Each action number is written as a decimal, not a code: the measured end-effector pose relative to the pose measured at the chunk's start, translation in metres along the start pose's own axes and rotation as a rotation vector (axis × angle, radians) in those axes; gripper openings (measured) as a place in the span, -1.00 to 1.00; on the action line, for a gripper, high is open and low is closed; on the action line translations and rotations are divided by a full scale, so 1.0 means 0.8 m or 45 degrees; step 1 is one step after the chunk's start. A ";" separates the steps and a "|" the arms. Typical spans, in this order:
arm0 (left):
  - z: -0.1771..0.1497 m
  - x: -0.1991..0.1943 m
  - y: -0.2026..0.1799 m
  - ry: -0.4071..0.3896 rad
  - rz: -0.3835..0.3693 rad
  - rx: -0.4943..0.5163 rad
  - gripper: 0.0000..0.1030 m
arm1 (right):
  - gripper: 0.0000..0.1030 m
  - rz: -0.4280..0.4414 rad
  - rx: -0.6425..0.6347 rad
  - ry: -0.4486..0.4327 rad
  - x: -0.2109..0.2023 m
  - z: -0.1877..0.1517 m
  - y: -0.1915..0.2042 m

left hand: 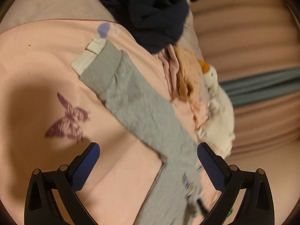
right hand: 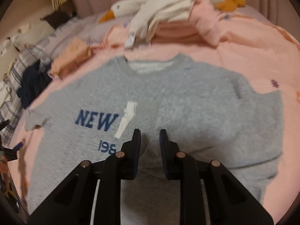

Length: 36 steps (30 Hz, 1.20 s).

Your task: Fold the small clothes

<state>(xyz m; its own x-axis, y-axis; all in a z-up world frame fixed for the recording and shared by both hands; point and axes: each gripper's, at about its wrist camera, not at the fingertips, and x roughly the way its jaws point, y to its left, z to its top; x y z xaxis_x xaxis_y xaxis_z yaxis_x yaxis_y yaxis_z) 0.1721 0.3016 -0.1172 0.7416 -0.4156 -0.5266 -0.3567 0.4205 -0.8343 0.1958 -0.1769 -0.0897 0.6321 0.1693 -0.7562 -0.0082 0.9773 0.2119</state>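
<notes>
Lying spread: one grey sweatshirt

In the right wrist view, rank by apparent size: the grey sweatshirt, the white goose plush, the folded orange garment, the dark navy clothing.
1. grey sweatshirt, by far the largest, though it is nearest the camera.
2. white goose plush.
3. folded orange garment and dark navy clothing look alike; not ranked.

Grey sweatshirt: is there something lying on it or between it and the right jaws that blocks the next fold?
Nothing visible blocks it. The grey sweatshirt lies flat on the pink sheet, directly under the right gripper. The peach folded garment and plush goose lie beyond its collar, apart.
</notes>
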 end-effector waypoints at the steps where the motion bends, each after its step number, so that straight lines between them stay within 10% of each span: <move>1: 0.006 0.004 0.004 0.001 -0.030 -0.030 0.98 | -0.58 0.015 0.007 -0.026 -0.008 -0.002 0.001; 19: 0.078 0.043 0.021 -0.240 0.074 -0.133 0.98 | -0.55 0.191 0.037 -0.165 -0.079 -0.029 0.004; 21: 0.077 0.047 0.013 -0.251 0.150 -0.086 0.80 | -0.55 0.185 0.050 -0.162 -0.081 -0.034 -0.001; 25: 0.080 0.058 0.013 -0.198 0.354 -0.024 -0.70 | -0.54 0.146 0.066 -0.159 -0.086 -0.043 -0.011; 36: 0.002 0.045 -0.138 -0.281 0.415 0.585 -0.72 | -0.49 0.124 0.186 -0.181 -0.111 -0.068 -0.056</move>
<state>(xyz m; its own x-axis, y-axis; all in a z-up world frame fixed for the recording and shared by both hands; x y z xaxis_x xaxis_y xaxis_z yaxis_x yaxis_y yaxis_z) 0.2392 0.2412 -0.0437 0.7532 -0.0507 -0.6558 -0.3396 0.8239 -0.4537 0.0978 -0.2288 -0.0658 0.7368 0.2323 -0.6350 0.0311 0.9264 0.3751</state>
